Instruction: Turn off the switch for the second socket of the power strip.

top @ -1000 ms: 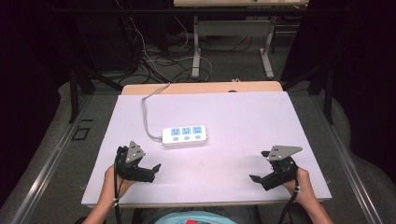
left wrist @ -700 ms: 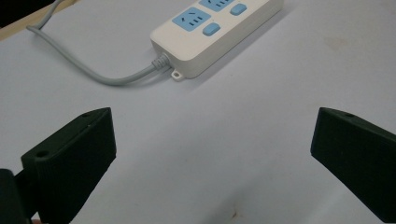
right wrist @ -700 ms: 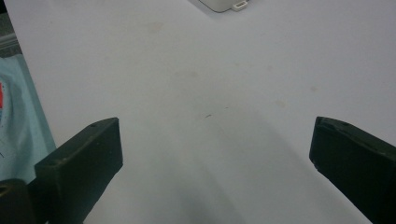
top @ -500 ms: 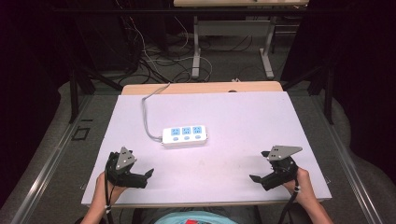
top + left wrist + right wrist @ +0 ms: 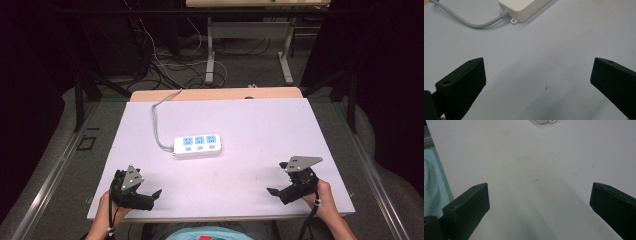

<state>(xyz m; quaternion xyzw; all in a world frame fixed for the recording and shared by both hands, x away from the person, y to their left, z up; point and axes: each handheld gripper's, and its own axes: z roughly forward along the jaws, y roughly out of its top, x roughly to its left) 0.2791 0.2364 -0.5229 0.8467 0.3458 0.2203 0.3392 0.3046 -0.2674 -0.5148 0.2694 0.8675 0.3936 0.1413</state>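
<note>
Claws both spread wide, empty; left claw (image 5: 150,197), right claw (image 5: 278,192), power strip (image 5: 198,146) well apart; cable joint in left gripper view

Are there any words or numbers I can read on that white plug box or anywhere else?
None can be read. The white power strip shows three blue socket faces and three round buttons, but any marks on them are too small and blurred. The left gripper, right gripper and table carry no legible print.

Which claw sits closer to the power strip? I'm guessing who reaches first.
Left. The left claw sits toward the person and left of the power strip, nearer its cable end; the right claw is farther off, toward the table's right edge.
</note>
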